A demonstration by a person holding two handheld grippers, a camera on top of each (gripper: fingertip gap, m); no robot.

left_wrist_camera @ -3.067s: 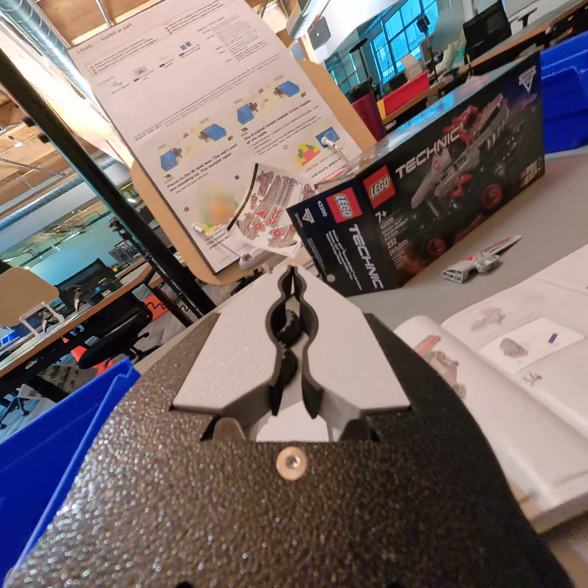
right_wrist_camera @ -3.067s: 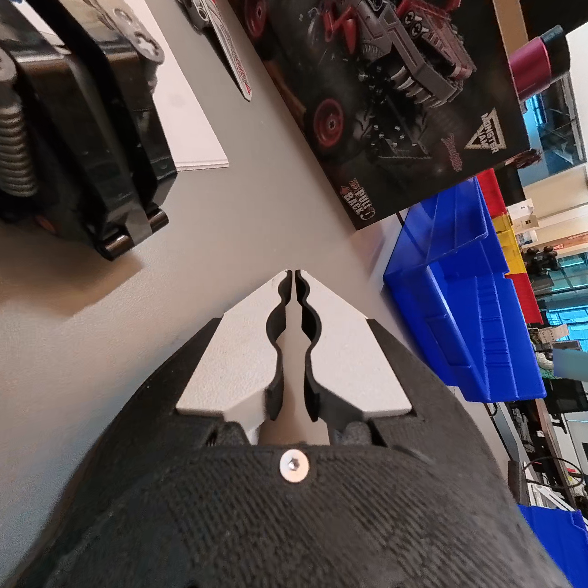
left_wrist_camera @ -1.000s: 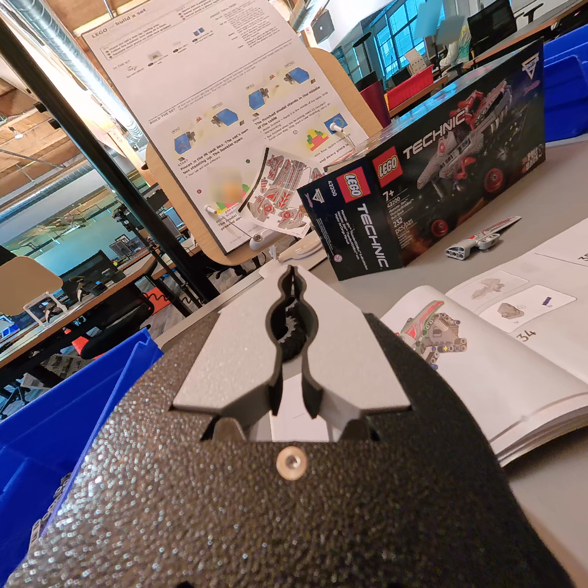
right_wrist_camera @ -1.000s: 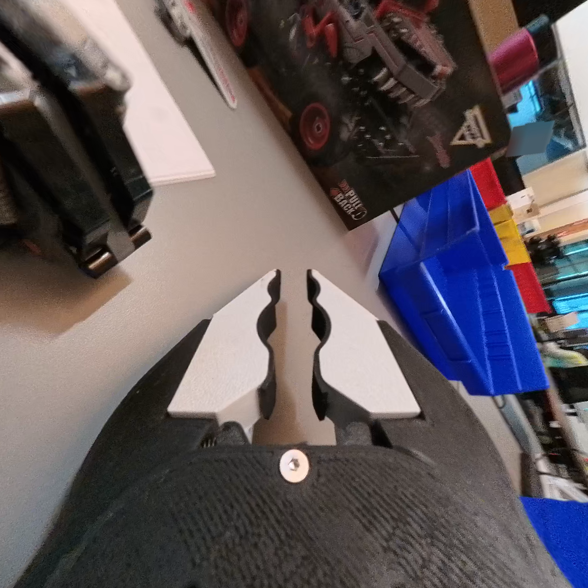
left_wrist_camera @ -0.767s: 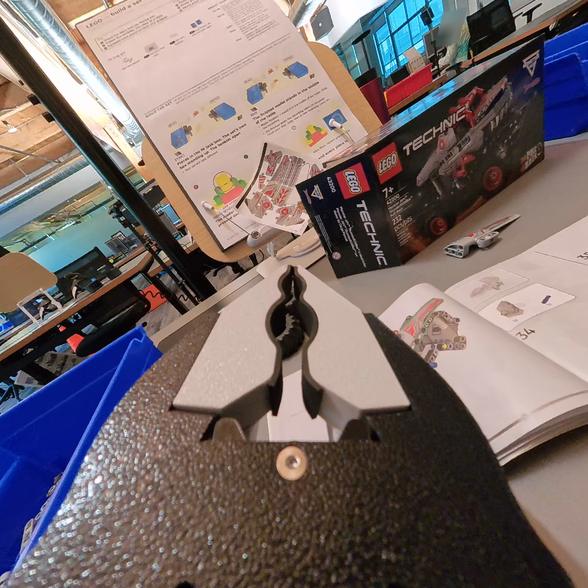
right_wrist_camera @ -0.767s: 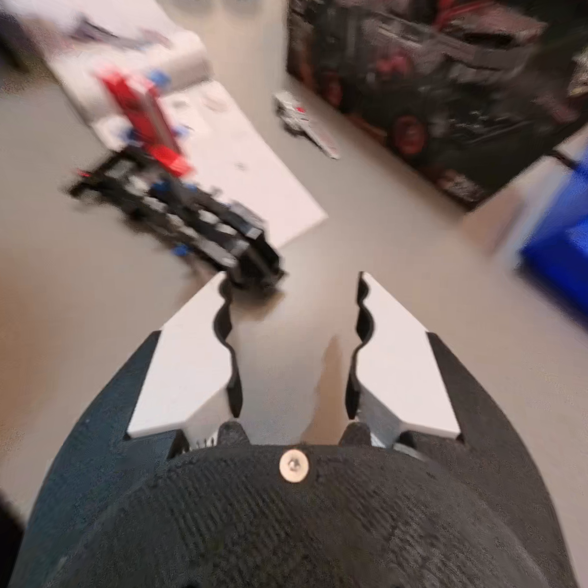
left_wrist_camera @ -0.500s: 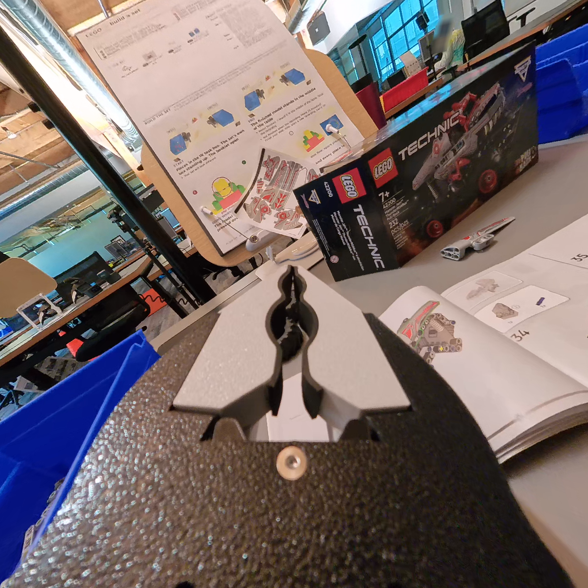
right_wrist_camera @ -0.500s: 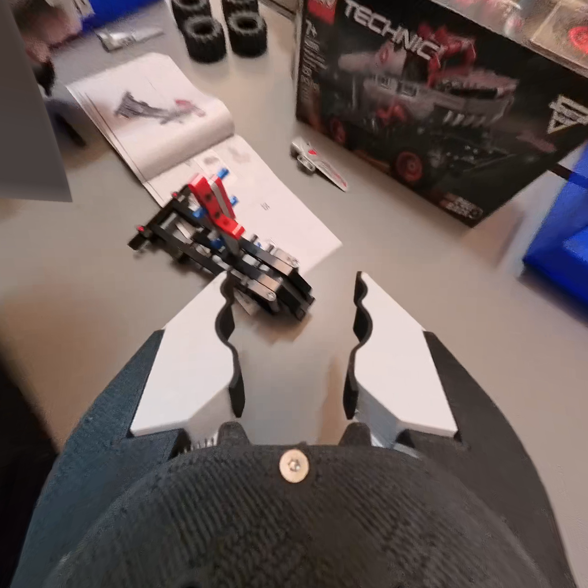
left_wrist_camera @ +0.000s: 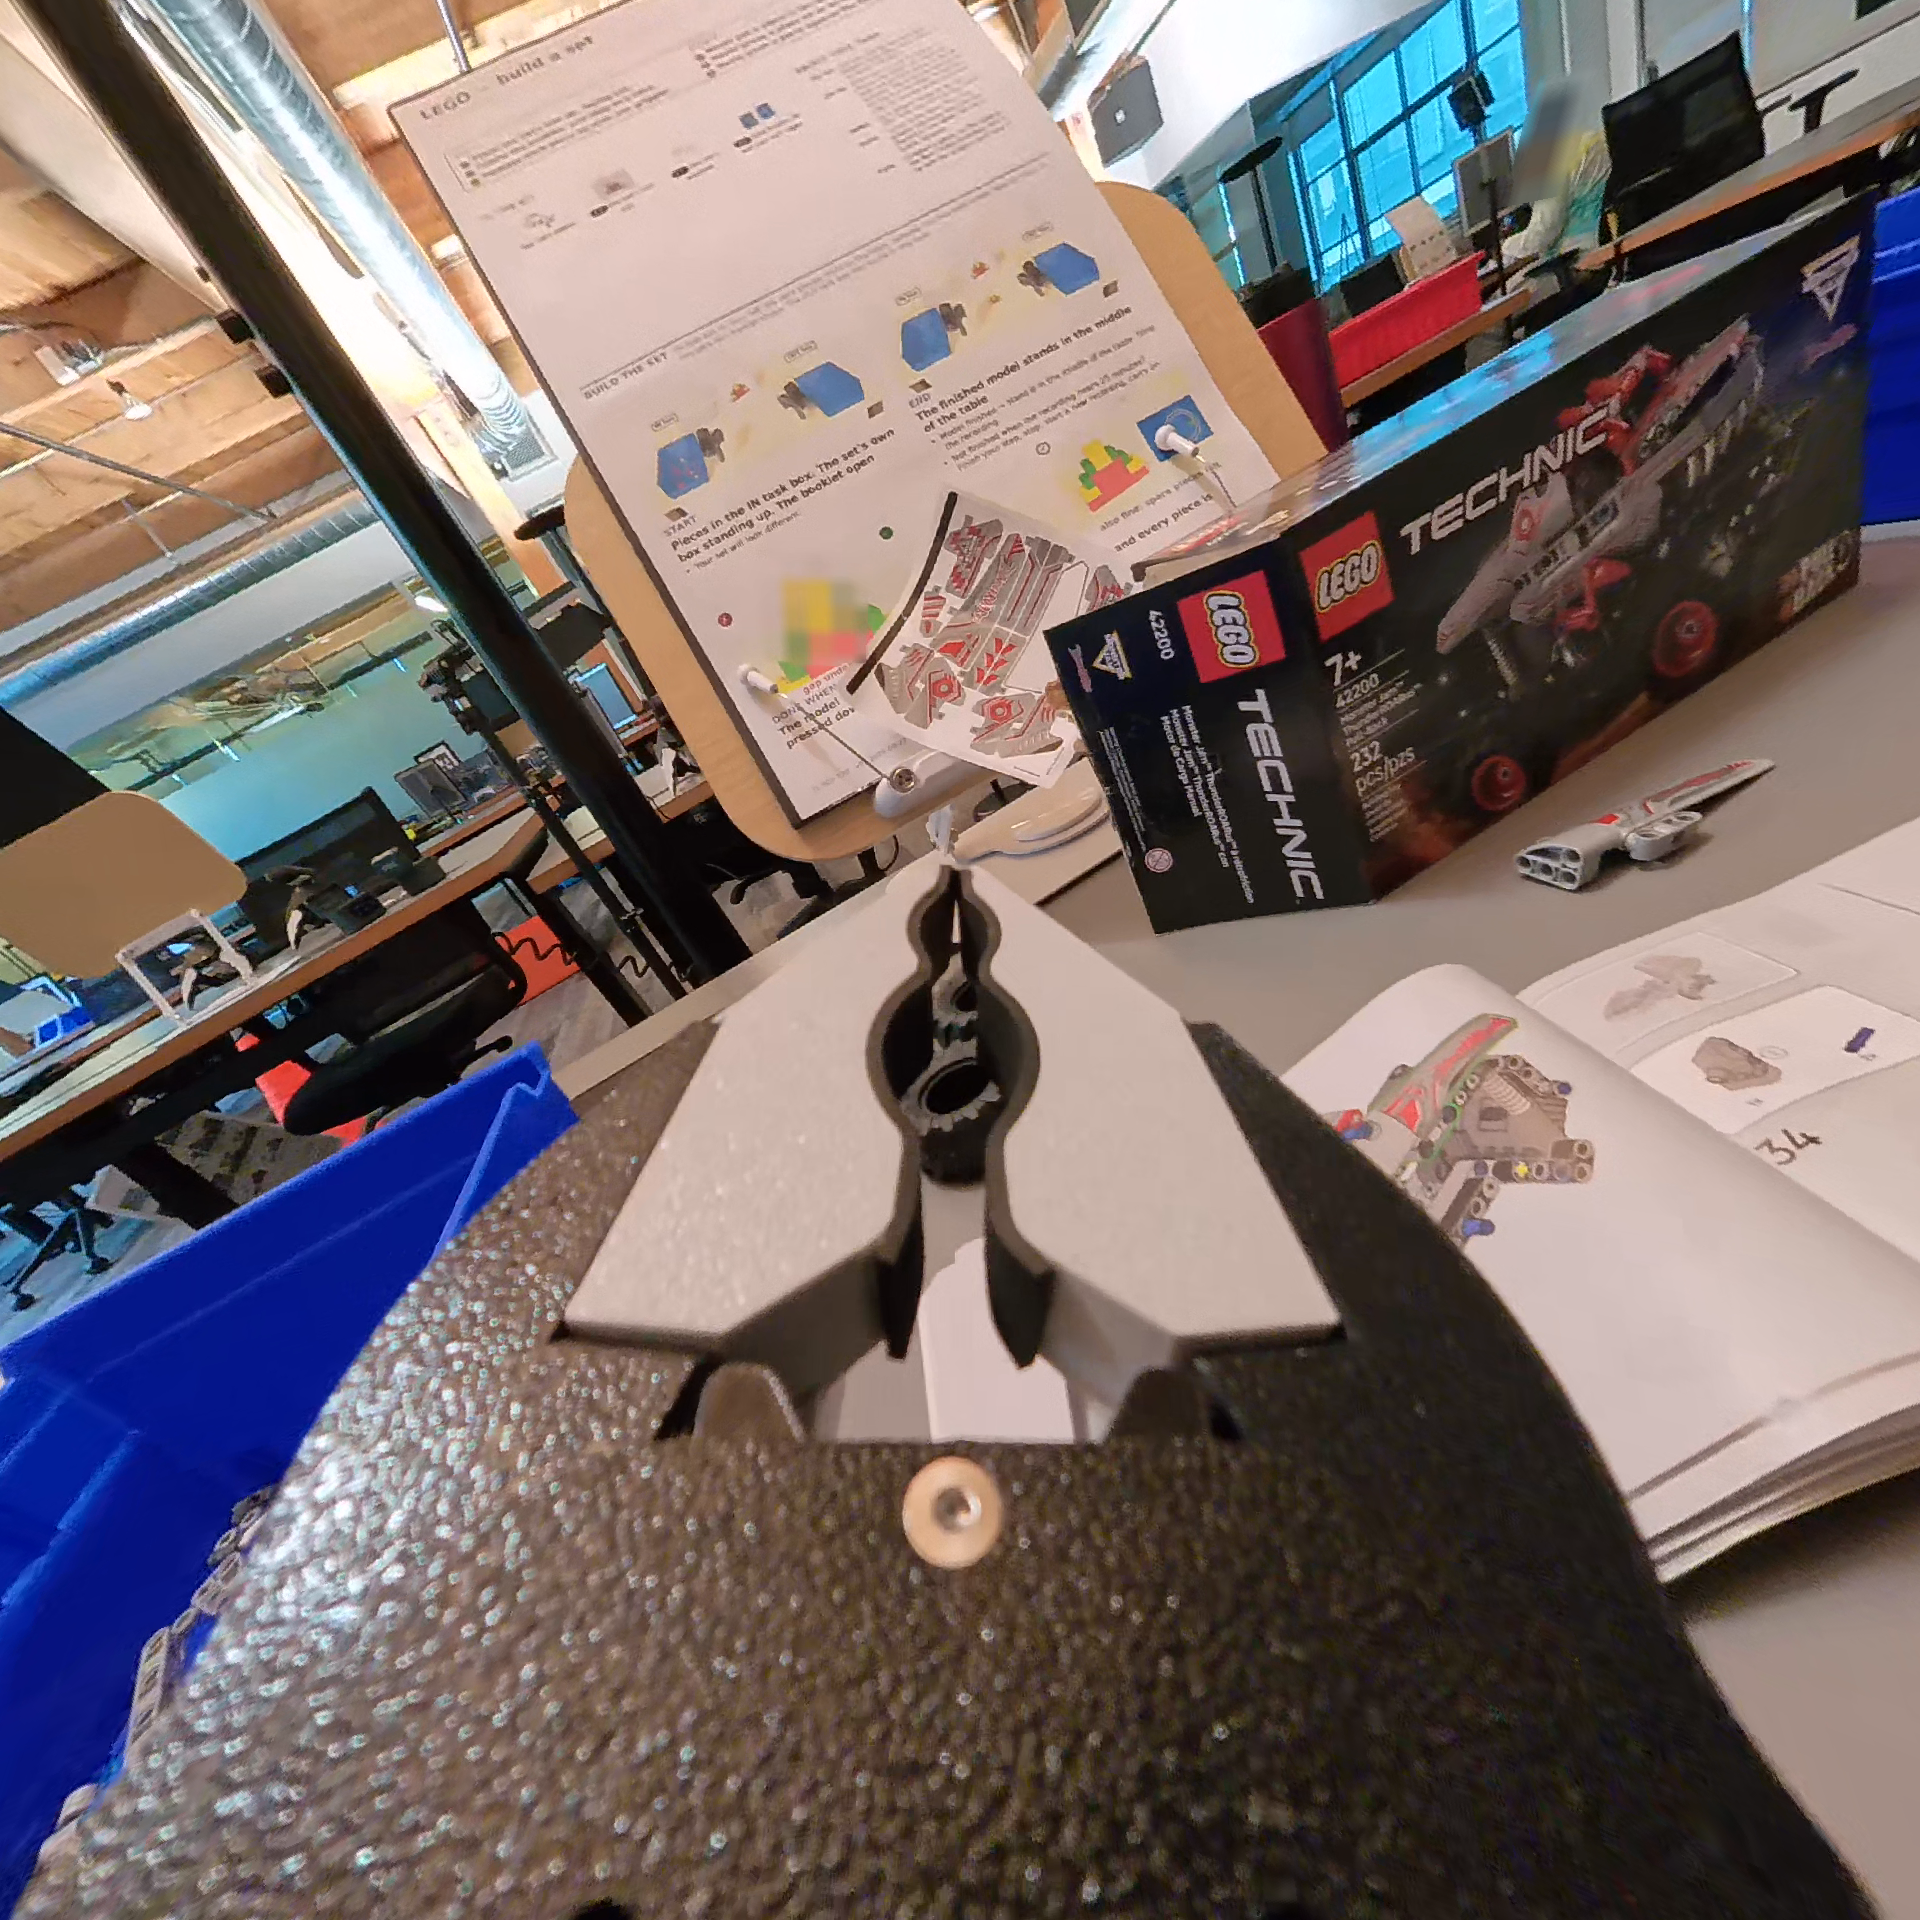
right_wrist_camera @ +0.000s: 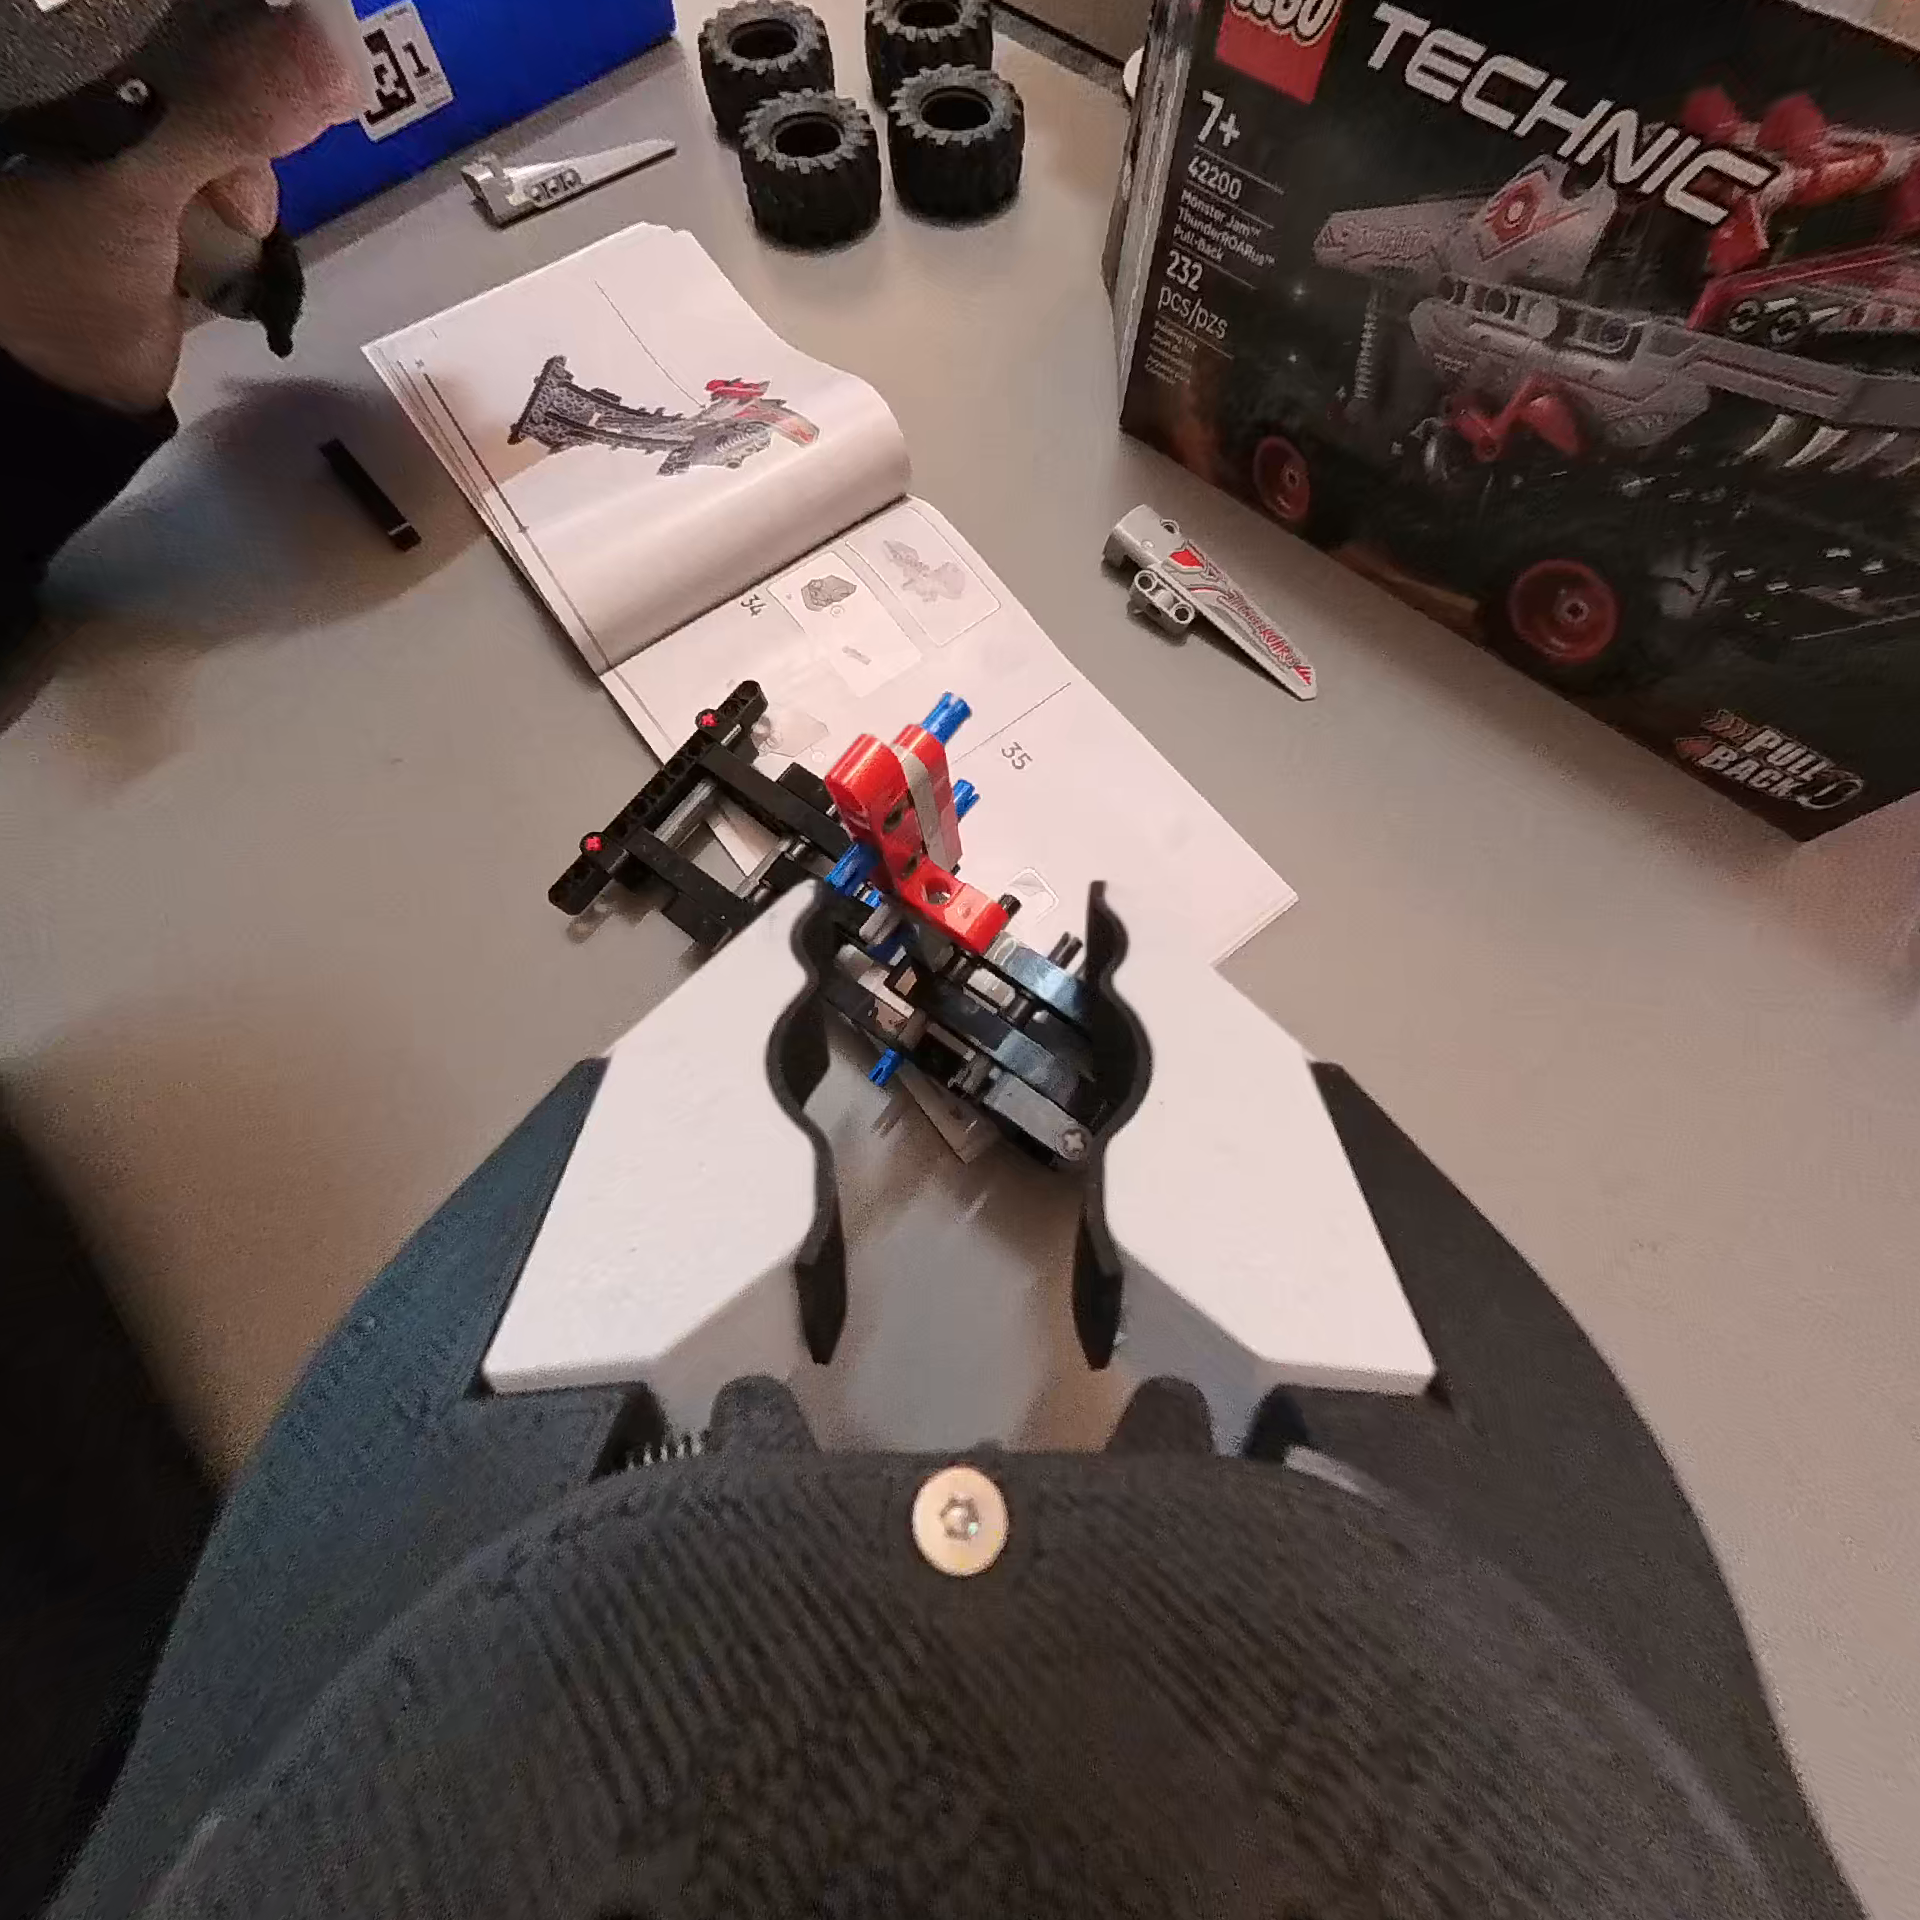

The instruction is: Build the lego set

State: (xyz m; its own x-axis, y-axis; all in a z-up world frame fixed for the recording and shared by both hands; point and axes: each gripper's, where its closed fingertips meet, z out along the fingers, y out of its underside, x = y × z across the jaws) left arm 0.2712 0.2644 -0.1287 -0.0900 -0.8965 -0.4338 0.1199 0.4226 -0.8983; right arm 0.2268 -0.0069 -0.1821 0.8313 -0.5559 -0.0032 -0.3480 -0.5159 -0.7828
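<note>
Right claw (right_wrist_camera: 951,935): swung from surface-level view to above chassis (right_wrist_camera: 831,914), jaws now wide, straddling its near end, gripping nothing yet. Chassis on booklet (right_wrist_camera: 665,436), 12 o'clock. Left claw (left_wrist_camera: 954,894) unchanged, clamped on black tyre (left_wrist_camera: 951,1101). Likely next: grab chassis, fit tyre.

Four black knobby tyres (right_wrist_camera: 810,166) stand in a cluster on the surface. Two grey pointed panel pieces lie there: one with red markings (right_wrist_camera: 1210,603) beside the box, the other (right_wrist_camera: 561,179) by the blue bin. One set box (right_wrist_camera: 1538,343) stands upright. One instruction booklet (right_wrist_camera: 727,488) lies open. One part-built chassis (right_wrist_camera: 831,914) of black beams with red and blue parts sits on the booklet's near page. One small black beam (right_wrist_camera: 369,507) lies apart from the rest. Blue bins show as one (right_wrist_camera: 488,73) in the right wrist view and one (left_wrist_camera: 260,1340) in the left wrist view; whether they are the same bin cannot be told. One sticker sheet (left_wrist_camera: 977,655) and one printed instruction board (left_wrist_camera: 831,364) stand behind the box.
</note>
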